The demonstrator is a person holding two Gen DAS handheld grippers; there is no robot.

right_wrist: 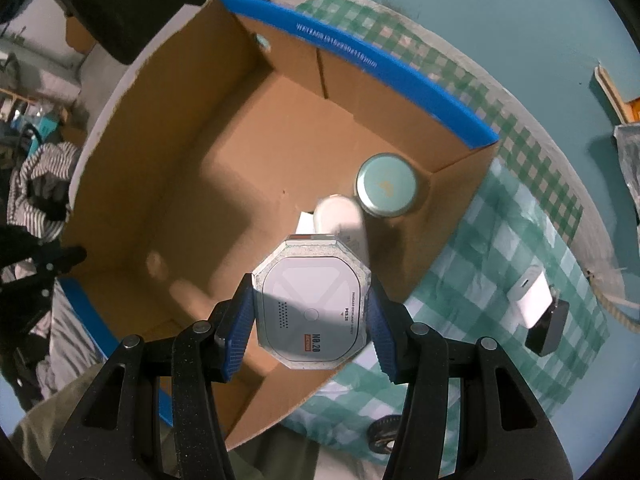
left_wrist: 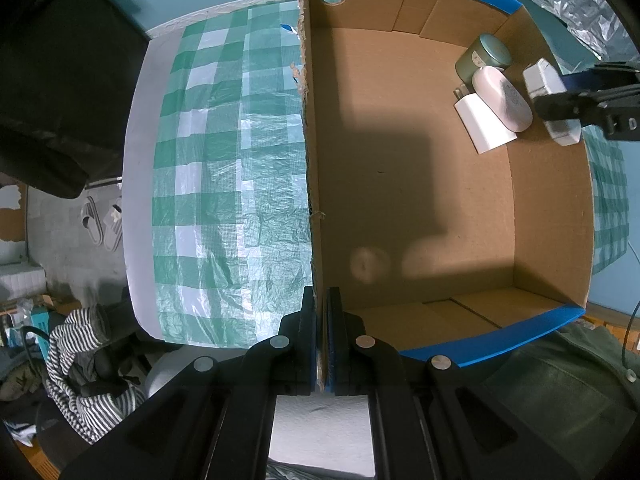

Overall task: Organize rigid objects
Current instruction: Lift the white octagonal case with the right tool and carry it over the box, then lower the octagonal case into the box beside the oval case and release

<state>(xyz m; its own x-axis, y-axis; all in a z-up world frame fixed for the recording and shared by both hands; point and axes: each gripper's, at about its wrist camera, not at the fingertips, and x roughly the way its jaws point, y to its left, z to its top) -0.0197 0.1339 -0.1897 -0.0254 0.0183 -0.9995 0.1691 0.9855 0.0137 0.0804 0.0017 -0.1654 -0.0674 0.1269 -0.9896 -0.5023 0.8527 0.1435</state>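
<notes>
An open cardboard box [left_wrist: 400, 184] with blue rims stands on a green checked cloth; it also shows in the right wrist view [right_wrist: 168, 184]. In its far right corner sit a green round tin [left_wrist: 486, 56] [right_wrist: 387, 184], a white oval case [left_wrist: 502, 96] [right_wrist: 340, 216] and a white charger [left_wrist: 484, 124]. My left gripper [left_wrist: 321, 300] is shut on the box's left wall. My right gripper [right_wrist: 312, 304] is shut on a white octagonal box [right_wrist: 310, 304], held above the box's right wall; it shows in the left wrist view [left_wrist: 548, 96].
On the cloth [right_wrist: 500, 248] right of the box lie a white adapter [right_wrist: 528, 300] and a dark small block [right_wrist: 548, 328]. Striped clothing [left_wrist: 84, 368] and slippers [left_wrist: 102, 220] lie off the table's left edge. A crumpled plastic bag [left_wrist: 576, 4] lies behind the box.
</notes>
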